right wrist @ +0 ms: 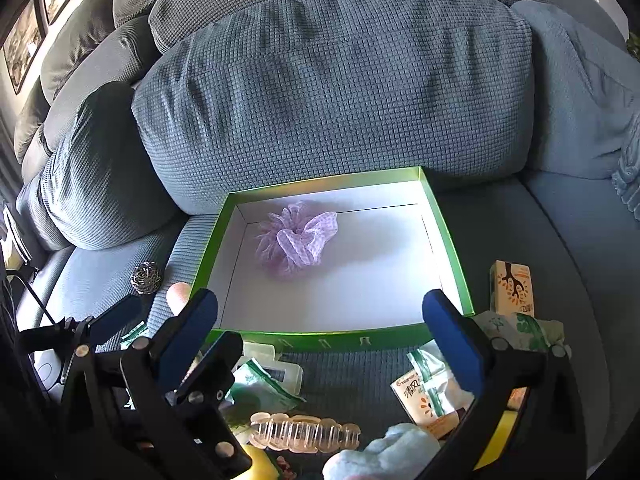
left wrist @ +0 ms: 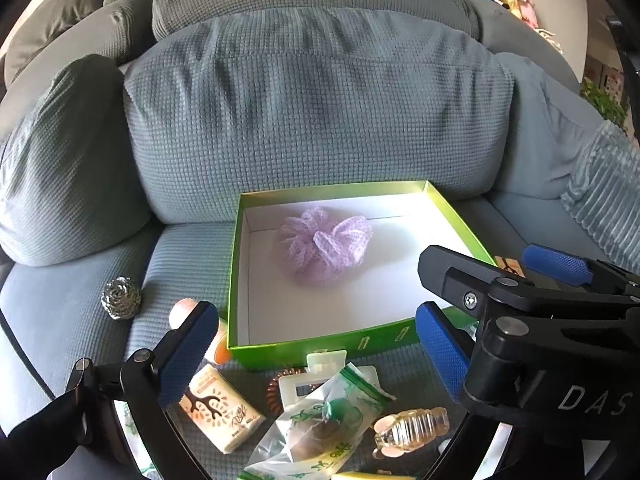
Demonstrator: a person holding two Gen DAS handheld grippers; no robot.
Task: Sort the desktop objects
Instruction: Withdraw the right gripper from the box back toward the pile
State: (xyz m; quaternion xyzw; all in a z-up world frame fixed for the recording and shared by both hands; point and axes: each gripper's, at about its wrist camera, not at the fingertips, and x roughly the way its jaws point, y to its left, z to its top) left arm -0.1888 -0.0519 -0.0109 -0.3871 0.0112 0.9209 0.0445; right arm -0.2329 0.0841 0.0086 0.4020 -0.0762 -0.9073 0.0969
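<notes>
Mostly bare green box [right wrist: 448,240] floor

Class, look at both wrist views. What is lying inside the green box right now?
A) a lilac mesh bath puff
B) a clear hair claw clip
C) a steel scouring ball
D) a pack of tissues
A: the lilac mesh bath puff is the only thing on the white floor of the green box; the scouring ball, the hair claw clip and the tissue pack lie outside it on the sofa.

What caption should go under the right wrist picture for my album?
Open right gripper hovers before a green box holding one purple mesh puff, clutter waiting on the sofa.
</notes>
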